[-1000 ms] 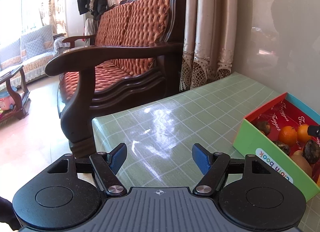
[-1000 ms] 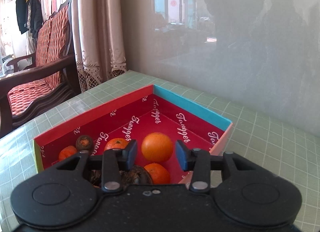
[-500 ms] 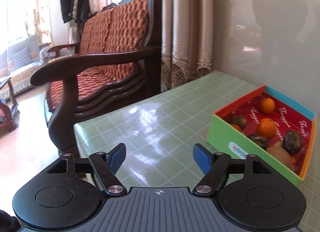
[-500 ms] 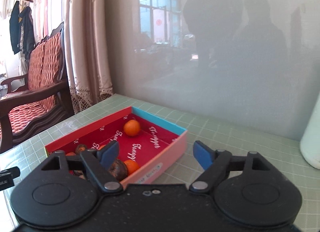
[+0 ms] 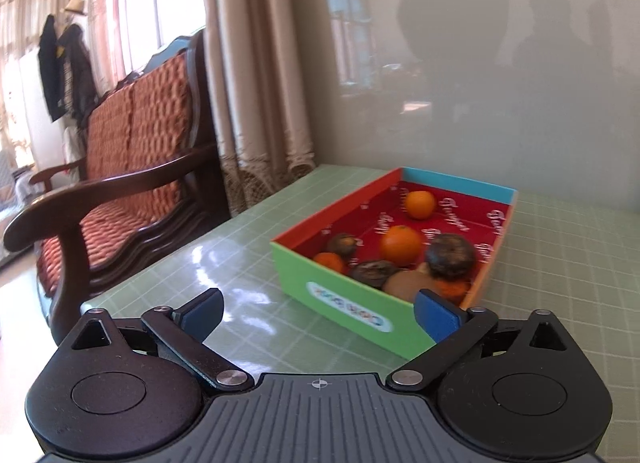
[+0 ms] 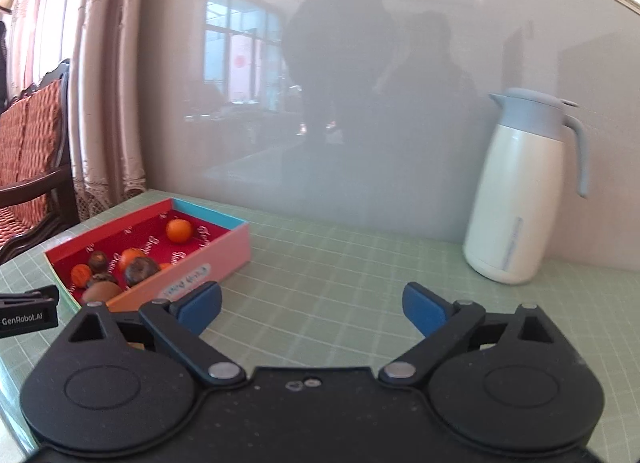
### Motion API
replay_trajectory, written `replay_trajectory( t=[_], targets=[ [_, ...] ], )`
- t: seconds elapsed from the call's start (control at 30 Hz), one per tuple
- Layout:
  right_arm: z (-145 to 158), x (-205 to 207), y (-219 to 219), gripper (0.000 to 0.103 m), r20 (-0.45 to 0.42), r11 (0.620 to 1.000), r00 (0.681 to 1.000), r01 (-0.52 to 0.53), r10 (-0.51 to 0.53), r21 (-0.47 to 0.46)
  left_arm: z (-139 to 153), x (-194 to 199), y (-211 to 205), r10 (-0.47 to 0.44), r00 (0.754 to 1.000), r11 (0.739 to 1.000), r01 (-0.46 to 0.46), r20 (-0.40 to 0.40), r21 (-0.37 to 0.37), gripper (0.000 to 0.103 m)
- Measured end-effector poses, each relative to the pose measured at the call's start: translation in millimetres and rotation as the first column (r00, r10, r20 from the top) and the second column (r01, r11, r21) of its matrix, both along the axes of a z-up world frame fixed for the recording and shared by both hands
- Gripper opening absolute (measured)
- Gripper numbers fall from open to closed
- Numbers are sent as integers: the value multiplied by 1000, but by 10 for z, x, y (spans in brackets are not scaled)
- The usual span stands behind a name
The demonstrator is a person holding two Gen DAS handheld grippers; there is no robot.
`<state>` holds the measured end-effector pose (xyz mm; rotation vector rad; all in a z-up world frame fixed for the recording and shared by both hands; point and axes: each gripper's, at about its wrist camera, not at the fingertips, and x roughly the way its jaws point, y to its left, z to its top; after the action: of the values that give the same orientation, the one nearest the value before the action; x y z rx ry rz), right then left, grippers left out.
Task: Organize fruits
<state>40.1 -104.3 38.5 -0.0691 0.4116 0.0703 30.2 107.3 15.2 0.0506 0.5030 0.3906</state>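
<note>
I see the green checked table [image 6: 360, 263] filling the lower half of both views, backed by a glossy grey wall panel [image 6: 360, 103]. At about ten o'clock in the left wrist view stands a wooden sofa [image 5: 132, 167] with orange cushions, beside a beige curtain [image 5: 256, 83]. In the right wrist view a white jug [image 6: 520, 191] with a pale blue lid stands upright at two o'clock against the wall.

The fruit box [image 5: 344, 295], red inside, sits on the table at one o'clock from my left gripper [image 5: 318, 309] and at ten o'clock from my right gripper [image 6: 312, 305]. It holds oranges [image 5: 401, 245] and dark brown fruits [image 5: 450, 257], most of them crowded at its near end, one orange alone toward the far corner.

Both grippers' jaws have just been opening and stand wide apart, nothing between them.
</note>
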Motion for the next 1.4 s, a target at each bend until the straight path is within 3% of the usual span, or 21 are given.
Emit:
replay_trajectory(
  t=[0.27,0.47,0.93,1.4],
  targets=[
    [-93,-314,-324,102,-9,994,994,108,-107,31,26,-126,-308,-118,993,993,118,-29,-18,103],
    [-209,-400,-315,102,-44,991,991,131,-130,25,78,-326,-391,-161,986,986,158,-53,-48,103],
    [-307,-474,66,103,-33,995,995,87,-89,-53,114,-500,-315,-182,982,981,178,-41,-74,103],
    [-343,-446,66,103,-44,996,996,79,-80,-42,76,-422,-292,-189,981,977,183,-50,-106,103]
  ],
)
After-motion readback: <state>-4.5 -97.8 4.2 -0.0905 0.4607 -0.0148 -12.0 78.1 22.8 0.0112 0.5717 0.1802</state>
